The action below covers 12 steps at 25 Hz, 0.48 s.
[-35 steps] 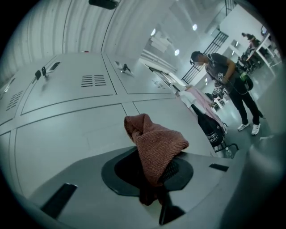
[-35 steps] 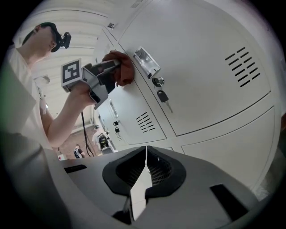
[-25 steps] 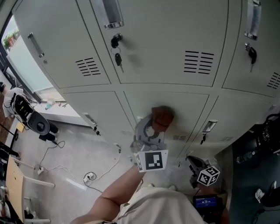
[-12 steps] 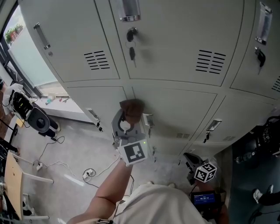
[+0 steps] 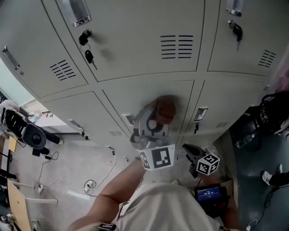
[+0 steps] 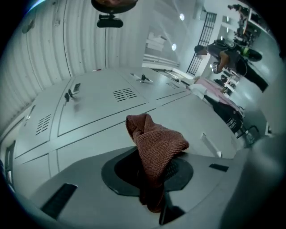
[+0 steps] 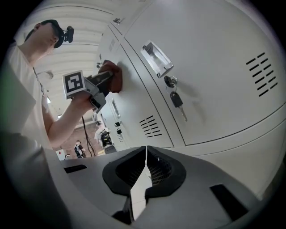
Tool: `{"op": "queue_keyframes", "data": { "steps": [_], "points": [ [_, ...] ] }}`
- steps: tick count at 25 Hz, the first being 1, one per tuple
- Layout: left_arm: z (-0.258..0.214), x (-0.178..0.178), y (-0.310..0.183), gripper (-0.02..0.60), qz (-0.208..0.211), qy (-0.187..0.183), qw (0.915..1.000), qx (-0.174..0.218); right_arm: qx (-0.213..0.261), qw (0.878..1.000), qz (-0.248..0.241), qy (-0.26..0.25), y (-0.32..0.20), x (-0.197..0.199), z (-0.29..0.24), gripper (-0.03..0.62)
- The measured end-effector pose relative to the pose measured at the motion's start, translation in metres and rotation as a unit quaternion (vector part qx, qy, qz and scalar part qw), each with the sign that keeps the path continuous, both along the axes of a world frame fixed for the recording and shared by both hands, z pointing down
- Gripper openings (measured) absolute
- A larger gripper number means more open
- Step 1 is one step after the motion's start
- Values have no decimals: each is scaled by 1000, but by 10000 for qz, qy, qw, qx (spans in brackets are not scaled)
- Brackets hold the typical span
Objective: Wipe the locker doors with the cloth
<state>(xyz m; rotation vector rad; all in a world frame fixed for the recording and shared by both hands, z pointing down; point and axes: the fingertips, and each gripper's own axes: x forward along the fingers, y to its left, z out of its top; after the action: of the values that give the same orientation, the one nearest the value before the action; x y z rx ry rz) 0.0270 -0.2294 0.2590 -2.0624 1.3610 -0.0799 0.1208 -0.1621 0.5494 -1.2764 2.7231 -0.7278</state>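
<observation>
Cloth (image 6: 156,143), judged soft, light and best pinched by a bunched fold, is clamped in the left gripper (image 6: 154,166) and pressed on the locker door (image 5: 144,94) just right of the door handle (image 5: 128,118), having been left of it earlier, while the right gripper (image 7: 145,151) is held closed and empty, well apart from that handle.

The cloth (image 5: 165,108) looks blurred; the upper locker handle (image 5: 76,11) is cropped.

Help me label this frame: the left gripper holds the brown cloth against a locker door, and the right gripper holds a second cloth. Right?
No: the right gripper is shut on nothing, as the right gripper view shows. The left gripper does hold the brown cloth against a locker door.
</observation>
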Motion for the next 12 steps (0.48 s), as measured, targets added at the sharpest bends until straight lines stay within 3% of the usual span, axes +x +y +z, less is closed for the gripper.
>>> {"op": "queue_keyframes", "data": {
  "steps": [3, 7, 12],
  "points": [
    [1, 37, 4, 77, 314, 1, 9993, -223, 42, 10000, 55, -36, 2, 7, -3, 20],
    [-1, 84, 9, 77, 635, -331, 9971, -250, 20, 9999, 109, -65, 6, 16, -2, 20],
    [-26, 73, 9, 77, 435, -123, 9990, 25, 22, 10000, 45, -73, 5, 20, -2, 20]
  ]
}}
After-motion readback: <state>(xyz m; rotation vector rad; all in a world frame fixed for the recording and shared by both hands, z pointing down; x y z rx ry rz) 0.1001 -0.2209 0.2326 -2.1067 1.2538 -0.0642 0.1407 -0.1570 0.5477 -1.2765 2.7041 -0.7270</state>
